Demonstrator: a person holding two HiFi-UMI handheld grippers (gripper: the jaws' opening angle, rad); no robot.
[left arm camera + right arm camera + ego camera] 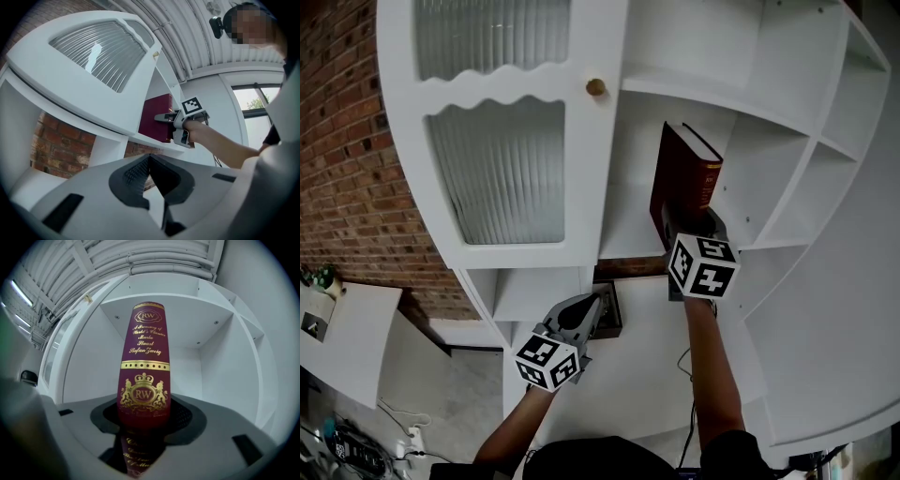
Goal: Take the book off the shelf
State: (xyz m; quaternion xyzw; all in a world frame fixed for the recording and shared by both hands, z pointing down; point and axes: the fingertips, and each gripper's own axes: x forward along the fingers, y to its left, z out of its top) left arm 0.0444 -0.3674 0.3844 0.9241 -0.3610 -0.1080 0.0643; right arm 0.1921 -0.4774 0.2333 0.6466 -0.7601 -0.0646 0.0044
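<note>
A dark red book (684, 183) with gold lettering stands upright on a white shelf (628, 242), alone in its compartment. My right gripper (685, 232) reaches up to its lower spine, and its jaws sit on either side of the book (143, 366) with the pads against the covers. In the left gripper view the book (157, 117) and the right gripper (161, 117) appear from the side. My left gripper (589, 307) hangs lower, below the shelf and left of the right arm. Its jaws (150, 159) are shut with nothing between them.
A cabinet door with ribbed glass (497, 169) and a brass knob (596, 87) stands just left of the book's compartment. More white shelf compartments (787, 178) lie to the right. A brick wall (347, 141) and a white table (342, 328) are at the left.
</note>
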